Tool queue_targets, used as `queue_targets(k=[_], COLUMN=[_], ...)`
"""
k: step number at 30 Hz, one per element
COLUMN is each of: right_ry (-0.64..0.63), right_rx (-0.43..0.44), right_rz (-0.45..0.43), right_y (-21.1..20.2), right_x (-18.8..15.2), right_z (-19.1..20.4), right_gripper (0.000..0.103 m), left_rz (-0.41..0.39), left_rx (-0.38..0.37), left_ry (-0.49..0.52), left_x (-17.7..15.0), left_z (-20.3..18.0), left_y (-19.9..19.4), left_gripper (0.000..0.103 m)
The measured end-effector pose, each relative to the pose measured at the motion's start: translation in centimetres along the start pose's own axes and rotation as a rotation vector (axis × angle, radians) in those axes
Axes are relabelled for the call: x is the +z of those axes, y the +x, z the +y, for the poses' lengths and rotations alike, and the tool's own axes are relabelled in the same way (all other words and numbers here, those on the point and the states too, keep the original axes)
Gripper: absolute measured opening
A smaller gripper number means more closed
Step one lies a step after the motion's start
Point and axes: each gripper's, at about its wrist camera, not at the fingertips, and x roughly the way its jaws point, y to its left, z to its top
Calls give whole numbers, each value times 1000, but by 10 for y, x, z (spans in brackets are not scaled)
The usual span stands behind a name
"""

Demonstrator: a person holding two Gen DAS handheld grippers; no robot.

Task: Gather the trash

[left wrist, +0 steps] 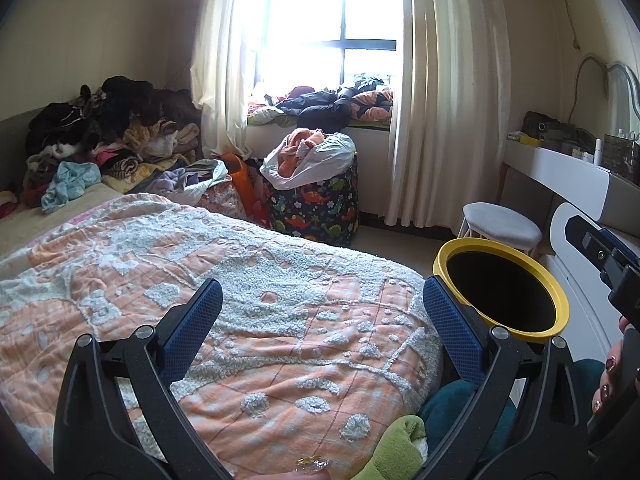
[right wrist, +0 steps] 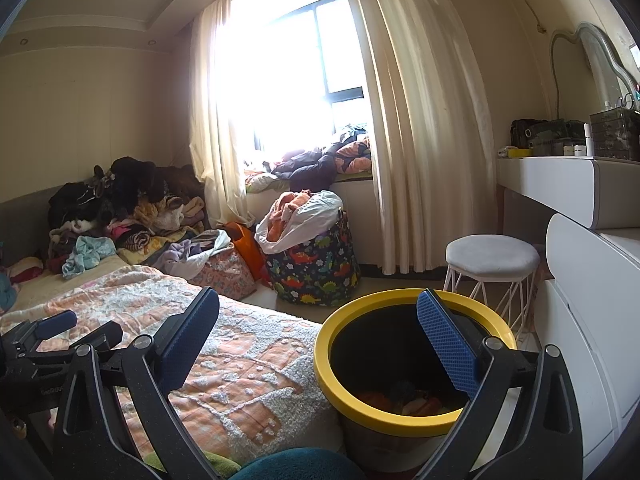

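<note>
Left wrist view: the left claw is spread wide, its two blue pads far apart with nothing between them, hovering over the bed's orange-and-white blanket. The yellow-rimmed trash bin stands at about 3 o'clock from the claw, just beside the bed's edge, with the right-hand pad overlapping its near rim in the picture; its inside reads black here. Beyond the bin at 1 o'clock sits a white stool. A dinosaur-print bag stuffed with cloth and white plastic stands at 12 o'clock under the window. A heap of clothes lies at 10 o'clock on the far end of the bed. At the right edge, part of the other claw and a hand with painted nails show. A green plush item lies at 5 o'clock at the bottom edge.

Right wrist view: the right claw is likewise fully spread and holds nothing. Its right pad hangs over the mouth of the trash bin, which sits at 4 o'clock, touching or just beside the blanket's edge. Inside the bin, orange and dark scraps lie at the bottom. The left claw appears at 9 o'clock over the blanket. The stool stands at 2 o'clock, near a white tabletop carrying small containers.
</note>
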Motion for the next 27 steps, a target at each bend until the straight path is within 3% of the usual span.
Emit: queue_targets(k=[17,21,24,27], right_ry=[4,5,-20,-80], right_rx=[6,29,116,308], right_rz=[5,18,41,136], right_y=[0,1,12,37], right_x=[0,4,15,30], right_z=[0,7,33,94], right_gripper=[97,97,97,97], left_rz=[2,40,71,104], left_rx=[-1,6,47,150], left_ry=[8,-24,-103,-234], left_x=[0,0,2,0], left_z=[-2,5,30,85], left_y=[1,7,8,7], left_gripper=[92,92,92,92])
